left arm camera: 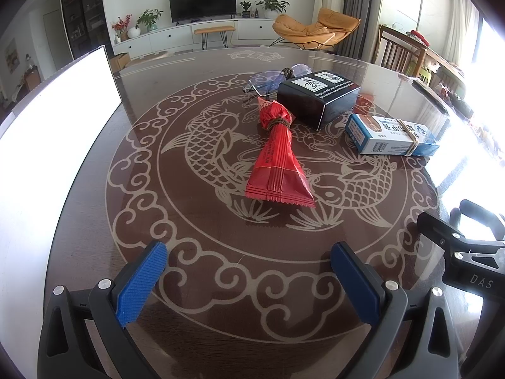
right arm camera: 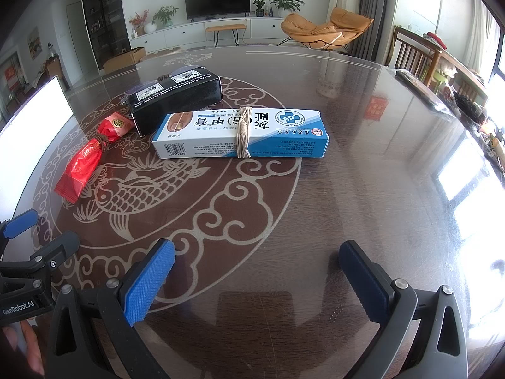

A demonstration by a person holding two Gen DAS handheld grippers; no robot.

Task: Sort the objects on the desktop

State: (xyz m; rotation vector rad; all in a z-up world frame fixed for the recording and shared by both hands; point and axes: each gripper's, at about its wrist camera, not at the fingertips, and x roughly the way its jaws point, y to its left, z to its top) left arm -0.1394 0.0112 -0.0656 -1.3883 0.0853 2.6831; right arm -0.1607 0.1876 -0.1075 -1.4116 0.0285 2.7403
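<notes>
A red snack packet [left arm camera: 279, 158] tied with a brown band lies mid-table, ahead of my open left gripper [left arm camera: 249, 251]. Behind it sits a black box [left arm camera: 317, 98], with glasses [left arm camera: 277, 77] at its far side. A blue-and-white cream box [left arm camera: 391, 134] bound with rubber bands lies to the right. In the right wrist view the cream box [right arm camera: 241, 134] lies straight ahead of my open right gripper [right arm camera: 257, 252], the black box [right arm camera: 176, 99] behind it and the red packet [right arm camera: 90, 154] to the left. Both grippers hover near the front edge, holding nothing.
The round dark table [right arm camera: 363, 164] has a glass top with a fish pattern. A bright white panel [left arm camera: 53, 145] stands at the left. A dark flat object [right arm camera: 419, 87] lies near the right rim. Chairs and clutter stand beyond the right edge.
</notes>
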